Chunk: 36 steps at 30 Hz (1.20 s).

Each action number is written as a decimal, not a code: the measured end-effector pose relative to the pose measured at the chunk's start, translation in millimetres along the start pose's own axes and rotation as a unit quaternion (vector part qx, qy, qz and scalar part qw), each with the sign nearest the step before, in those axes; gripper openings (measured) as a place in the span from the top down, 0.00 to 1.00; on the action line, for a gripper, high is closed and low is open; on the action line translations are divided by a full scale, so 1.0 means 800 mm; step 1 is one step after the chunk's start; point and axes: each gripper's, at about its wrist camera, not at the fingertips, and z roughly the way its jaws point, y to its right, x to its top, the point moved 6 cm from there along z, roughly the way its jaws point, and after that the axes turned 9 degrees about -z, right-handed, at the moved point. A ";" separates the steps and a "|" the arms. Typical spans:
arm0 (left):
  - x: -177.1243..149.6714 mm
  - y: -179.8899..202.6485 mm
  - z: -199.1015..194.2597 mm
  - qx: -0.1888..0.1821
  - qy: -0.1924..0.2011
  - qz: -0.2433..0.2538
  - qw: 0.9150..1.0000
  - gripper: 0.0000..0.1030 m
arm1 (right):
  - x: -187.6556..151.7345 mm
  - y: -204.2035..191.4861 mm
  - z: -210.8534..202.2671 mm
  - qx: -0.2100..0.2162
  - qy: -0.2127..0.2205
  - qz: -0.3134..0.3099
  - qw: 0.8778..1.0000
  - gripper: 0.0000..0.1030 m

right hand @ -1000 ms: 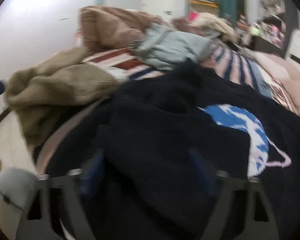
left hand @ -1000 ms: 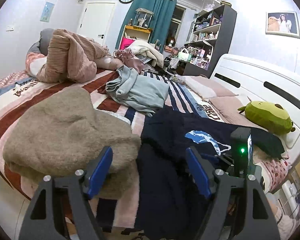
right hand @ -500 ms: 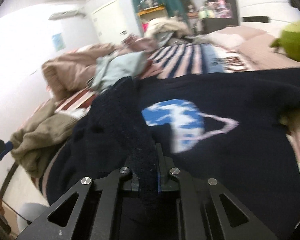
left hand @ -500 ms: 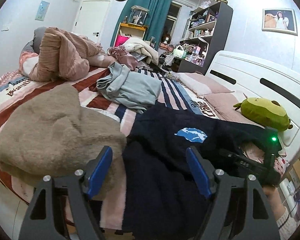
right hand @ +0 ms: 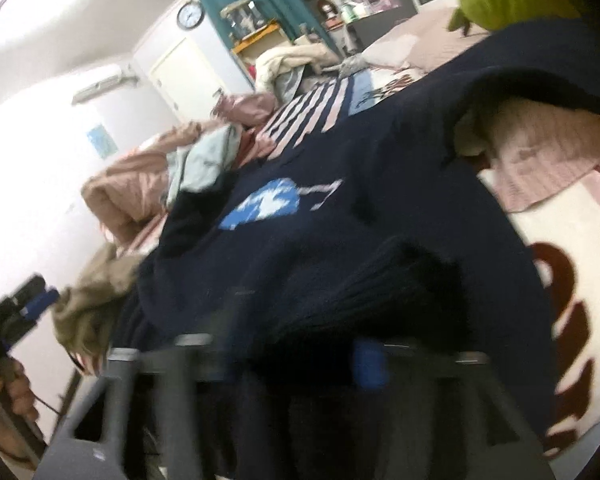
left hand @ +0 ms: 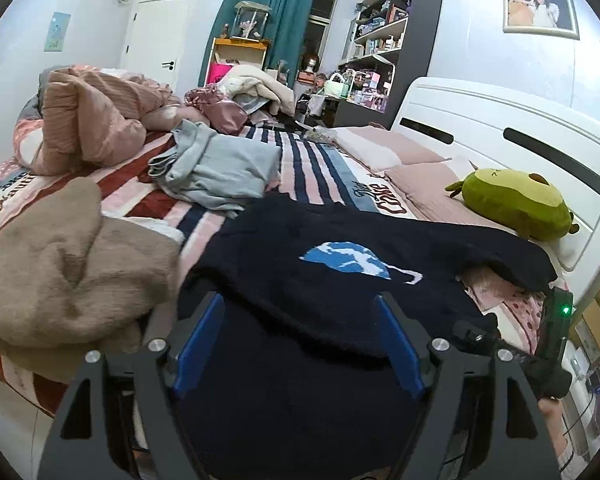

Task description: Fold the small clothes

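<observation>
A dark navy sweater with a blue and white patch lies spread over the near side of the bed; it also shows in the right wrist view. My left gripper is open, its blue fingers apart just above the sweater's near hem. My right gripper is blurred and tilted; its fingers stand apart, with a dark ribbed fold of the sweater lying between and just beyond them. The right gripper also shows in the left wrist view at the sweater's right edge.
A beige fuzzy garment lies left of the sweater, a grey-blue garment behind it, a pink quilt at the far left. A green plush toy rests by the white headboard. Shelves stand at the back.
The right gripper, shut on a sweater fold half a second ago, has opened and swung to the right, tilting. The sweater lies flatter and wider. The left gripper has moved slightly over the hem.
</observation>
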 end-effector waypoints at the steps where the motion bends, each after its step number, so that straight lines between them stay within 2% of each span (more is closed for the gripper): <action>1: 0.000 0.004 0.001 0.000 -0.001 0.001 1.000 0.27 | 0.004 0.005 -0.002 0.002 0.003 0.006 1.000 0.32; 3: -0.001 0.011 0.003 0.000 -0.002 0.004 1.000 0.27 | 0.012 0.018 0.001 0.012 0.001 0.026 1.000 0.32; 4: -0.001 0.015 0.003 -0.001 -0.002 0.005 1.000 0.27 | 0.015 0.023 0.007 0.021 -0.005 0.040 0.999 0.39; 5: 0.000 0.017 0.003 -0.001 -0.002 0.006 1.000 0.27 | 0.016 0.025 0.012 0.030 -0.016 0.049 0.998 0.54; 6: 0.000 0.020 0.002 -0.002 -0.002 0.008 1.000 0.27 | 0.015 0.026 0.017 0.036 -0.027 0.052 0.998 0.63; 7: 0.000 0.023 0.000 -0.004 -0.002 0.011 1.000 0.27 | 0.013 0.026 0.022 0.039 -0.040 0.051 0.997 0.82; 8: 0.000 0.024 -0.001 -0.004 -0.002 0.013 1.000 0.26 | 0.011 0.024 0.023 0.039 -0.046 0.050 0.997 0.94; 9: 0.001 0.025 -0.001 -0.004 -0.001 0.014 1.000 0.26 | 0.009 0.023 0.022 0.038 -0.048 0.048 0.997 0.94; 14: 0.002 0.024 -0.007 0.000 0.003 0.010 1.000 0.26 | 0.020 0.023 -0.022 0.016 0.005 0.025 1.000 0.96; 16: 0.001 0.025 -0.009 -0.003 0.005 0.010 1.000 0.26 | 0.022 0.020 -0.038 -0.006 0.010 0.000 1.000 0.96; 20: -0.001 0.027 -0.013 -0.005 0.006 0.010 1.000 0.26 | 0.009 0.017 -0.047 -0.021 -0.007 -0.015 1.000 0.96; 25: -0.004 0.026 -0.014 -0.007 0.004 0.007 1.000 0.26 | -0.020 0.008 -0.028 -0.010 -0.077 -0.037 0.996 0.95; 27: -0.004 0.026 -0.014 -0.008 0.003 0.009 1.000 0.26 | -0.028 0.009 -0.025 -0.008 -0.096 -0.035 0.995 0.91; 28: -0.004 0.027 -0.014 -0.009 0.004 0.011 1.000 0.25 | -0.027 0.015 -0.029 -0.013 -0.092 -0.033 0.995 0.88; 29: -0.003 0.029 -0.014 -0.011 0.004 0.013 1.000 0.25 | -0.021 0.022 -0.036 -0.020 -0.083 -0.032 0.996 0.79; 31: -0.001 0.030 -0.011 -0.015 0.005 0.013 1.000 0.25 | -0.005 0.036 -0.053 -0.039 -0.060 -0.030 0.997 0.68; 36: 0.003 0.042 -0.003 -0.023 0.004 0.019 1.000 0.24 | 0.052 0.106 -0.104 -0.091 0.015 0.004 0.996 0.51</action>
